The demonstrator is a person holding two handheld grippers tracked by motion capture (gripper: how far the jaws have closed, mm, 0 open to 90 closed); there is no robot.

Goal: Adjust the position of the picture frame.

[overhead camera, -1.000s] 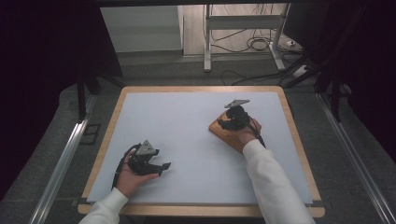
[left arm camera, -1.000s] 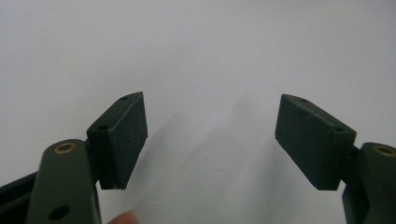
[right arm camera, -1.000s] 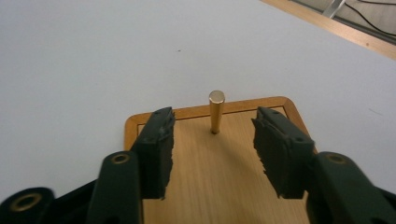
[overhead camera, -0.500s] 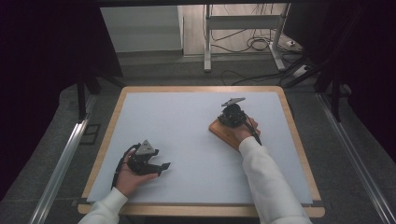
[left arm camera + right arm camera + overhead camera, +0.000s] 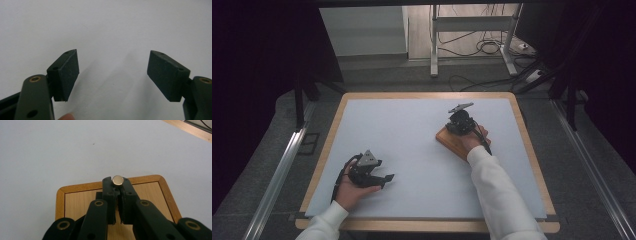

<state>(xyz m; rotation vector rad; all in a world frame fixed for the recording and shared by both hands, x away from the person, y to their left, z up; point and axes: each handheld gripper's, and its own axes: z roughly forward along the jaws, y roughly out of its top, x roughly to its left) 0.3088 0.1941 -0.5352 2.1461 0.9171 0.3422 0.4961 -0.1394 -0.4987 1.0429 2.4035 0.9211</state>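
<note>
From my remote seat I see the right hand-held gripper point(image 5: 117, 185) pinching a small round silvery metal disc point(image 5: 117, 180) at its jaw tips, poised above a rounded-corner wooden board with a darker rim point(image 5: 75, 202). That board lies on the pale grey table top with a wood border point(image 5: 402, 125), toward its right side. The left hand-held gripper point(image 5: 113, 72) has its jaws spread wide over bare table near the front left, well apart from the board; a fingertip point(image 5: 65, 116) shows at the bottom edge.
</note>
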